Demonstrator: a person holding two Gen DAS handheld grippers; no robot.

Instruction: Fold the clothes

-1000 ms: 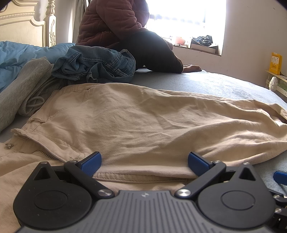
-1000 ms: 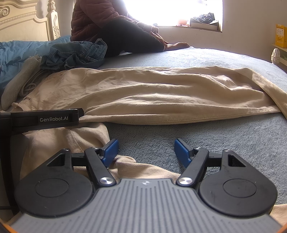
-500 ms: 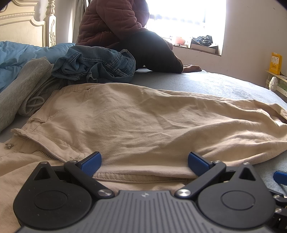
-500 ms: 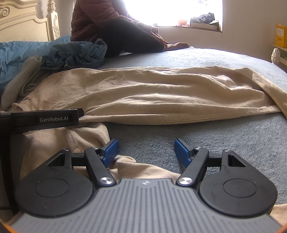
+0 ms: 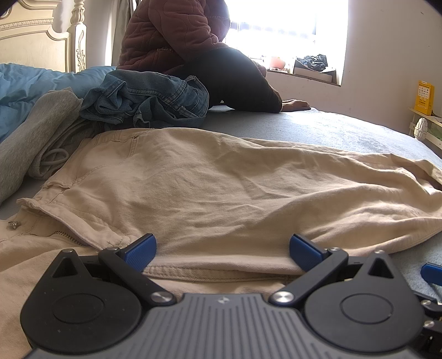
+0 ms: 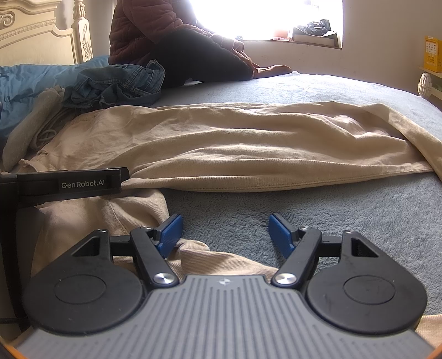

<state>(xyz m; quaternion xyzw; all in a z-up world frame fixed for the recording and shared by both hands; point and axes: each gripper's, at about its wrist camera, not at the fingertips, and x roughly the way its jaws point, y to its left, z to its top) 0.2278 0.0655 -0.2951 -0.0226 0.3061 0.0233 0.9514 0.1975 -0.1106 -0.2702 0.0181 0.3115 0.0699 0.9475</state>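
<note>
We see first the bed (image 6: 317, 91), covered in a grey-blue fleecy blanket that fills both views, with a cream carved headboard (image 5: 36, 36) at the far left. Across it lie the beige trousers (image 5: 221, 187), the garment to be folded, spread lengthwise with the waistband, zip and metal button towards the left and the legs running off to the right; one leg lies folded over on top, its long edge facing us, and a lower layer of the same cloth bunches up beneath and in front of it. Beyond the trousers a person (image 5: 193, 49) in a maroon quilted jacket and dark trousers sits on the far side of the bed, facing the bright window (image 5: 284, 24). To the left we find a blue duvet (image 5: 25, 82), a grey sweatshirt (image 5: 36, 132) with a drawcord, and a crumpled pair of jeans (image 5: 149, 102) just behind the beige waistband. Our left gripper (image 5: 222, 248) rests low over the trousers, its blue pads spread wide with the folded edge between them but not pinched. Our right gripper (image 6: 225, 232) stands moderately open over bare blanket, its left pad touching a fold of beige cloth, gripping nothing. A small yellow box (image 5: 424, 96) sits on a shelf at the right wall.
</note>
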